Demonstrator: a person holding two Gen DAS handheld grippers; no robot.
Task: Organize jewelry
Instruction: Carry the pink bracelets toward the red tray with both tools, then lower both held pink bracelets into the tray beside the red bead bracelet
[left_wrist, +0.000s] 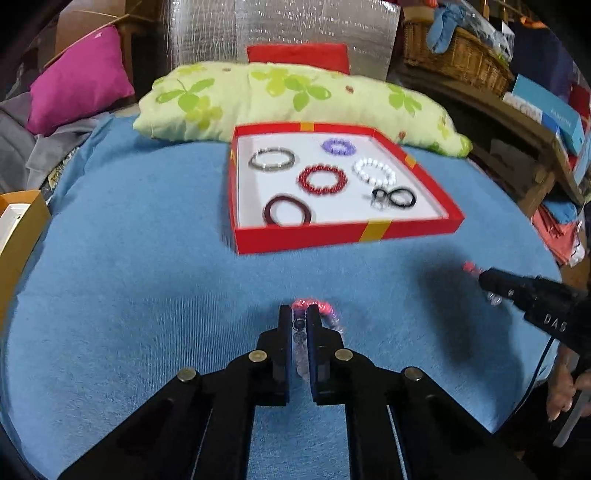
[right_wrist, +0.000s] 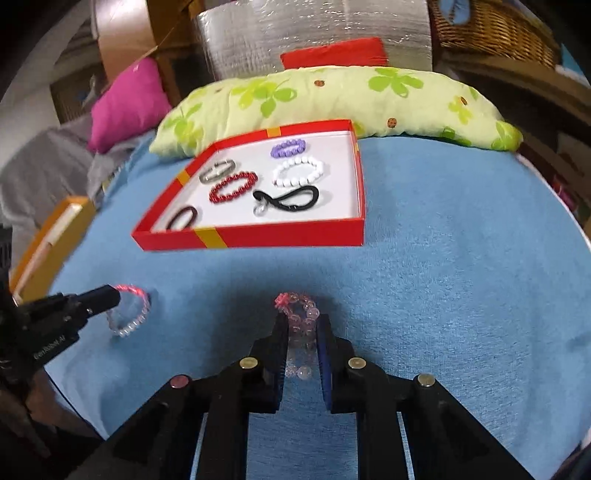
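My left gripper (left_wrist: 299, 309) is shut on a bracelet of pink and clear beads (left_wrist: 331, 311), which loops out to the right of the fingers just above the blue cloth. The right wrist view shows the same gripper (right_wrist: 112, 295) and bracelet (right_wrist: 135, 314) at the left. My right gripper (right_wrist: 303, 322) is shut on a second bracelet of clear pinkish beads with a small pink flower (right_wrist: 311, 312). A red box (left_wrist: 347, 232) lies further back, holding several bracelets: grey, purple, red, white, black and maroon.
A blue cloth (left_wrist: 147, 277) covers the round table. Behind the box lies a green leaf-print pillow (left_wrist: 280, 92), with a magenta cushion (left_wrist: 77, 81) at far left. An orange box (left_wrist: 22, 225) sits at the left edge, a wicker basket (left_wrist: 454, 55) at back right.
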